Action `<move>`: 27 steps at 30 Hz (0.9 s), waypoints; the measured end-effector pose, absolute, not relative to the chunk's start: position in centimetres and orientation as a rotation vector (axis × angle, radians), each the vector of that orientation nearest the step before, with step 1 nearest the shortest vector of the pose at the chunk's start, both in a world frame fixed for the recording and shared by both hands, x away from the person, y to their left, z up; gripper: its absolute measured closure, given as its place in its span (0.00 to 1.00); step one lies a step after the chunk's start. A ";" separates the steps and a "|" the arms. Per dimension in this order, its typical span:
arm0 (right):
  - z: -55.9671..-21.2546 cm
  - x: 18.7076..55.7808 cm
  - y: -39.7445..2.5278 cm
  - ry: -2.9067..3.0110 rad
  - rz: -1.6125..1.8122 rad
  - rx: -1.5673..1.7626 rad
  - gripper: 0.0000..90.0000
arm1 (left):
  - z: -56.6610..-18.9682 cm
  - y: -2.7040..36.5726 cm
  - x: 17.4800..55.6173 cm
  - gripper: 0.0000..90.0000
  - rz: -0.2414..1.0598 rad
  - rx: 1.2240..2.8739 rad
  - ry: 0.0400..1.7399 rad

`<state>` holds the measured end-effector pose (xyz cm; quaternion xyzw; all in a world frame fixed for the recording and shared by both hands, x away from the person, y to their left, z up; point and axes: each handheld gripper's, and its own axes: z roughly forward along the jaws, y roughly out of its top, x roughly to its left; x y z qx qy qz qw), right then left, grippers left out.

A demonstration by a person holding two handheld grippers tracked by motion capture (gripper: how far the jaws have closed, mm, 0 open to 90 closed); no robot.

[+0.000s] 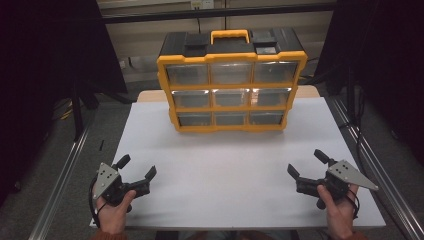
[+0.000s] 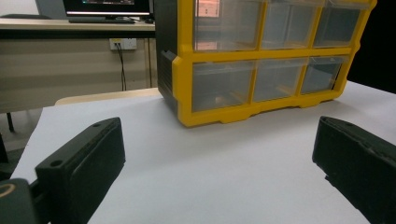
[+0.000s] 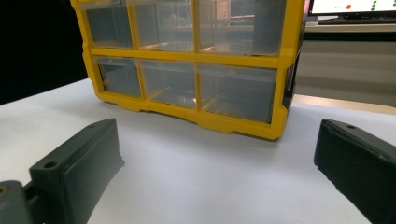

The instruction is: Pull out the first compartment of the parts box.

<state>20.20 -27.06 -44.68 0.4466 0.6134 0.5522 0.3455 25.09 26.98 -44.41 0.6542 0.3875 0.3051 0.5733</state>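
The left hand-held gripper [image 1: 136,166] rests low over the near left part of the desk [image 1: 225,165], held by the person's left hand [image 1: 114,210], and its two black jaws are spread wide apart with nothing between them but the bare white surface. The right hand-held gripper [image 1: 308,164] sits at the near right part of the desk in the person's right hand [image 1: 339,209], its jaws likewise spread wide and holding nothing. The two are well apart from each other. Ahead of both, at the far middle of the desk, stands the drawer cabinet [image 1: 231,80], yellow-framed with a black top and a yellow carry handle [image 1: 229,35], upright, its front facing the person. It has three rows of three clear drawers, and all of them look pushed in. In the left gripper view the cabinet [image 2: 261,56] lies ahead and to the right of the jaws, well beyond them; in the right gripper view it [image 3: 191,60] lies ahead and slightly to the left, also well beyond the jaws. Neither hand-held gripper touches it.
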 end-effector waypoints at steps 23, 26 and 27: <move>-44.9 20.2 -26.9 1.611 1.440 1.167 0.00 | -43.7 25.8 25.8 0.02 0.727 1.619 0.830; -44.9 20.1 -27.0 1.609 1.432 1.172 0.00 | -43.7 25.1 25.7 0.03 0.724 1.621 0.813; -45.0 20.2 -26.9 1.605 1.437 1.176 0.00 | -43.6 25.0 25.8 0.03 0.718 1.629 0.806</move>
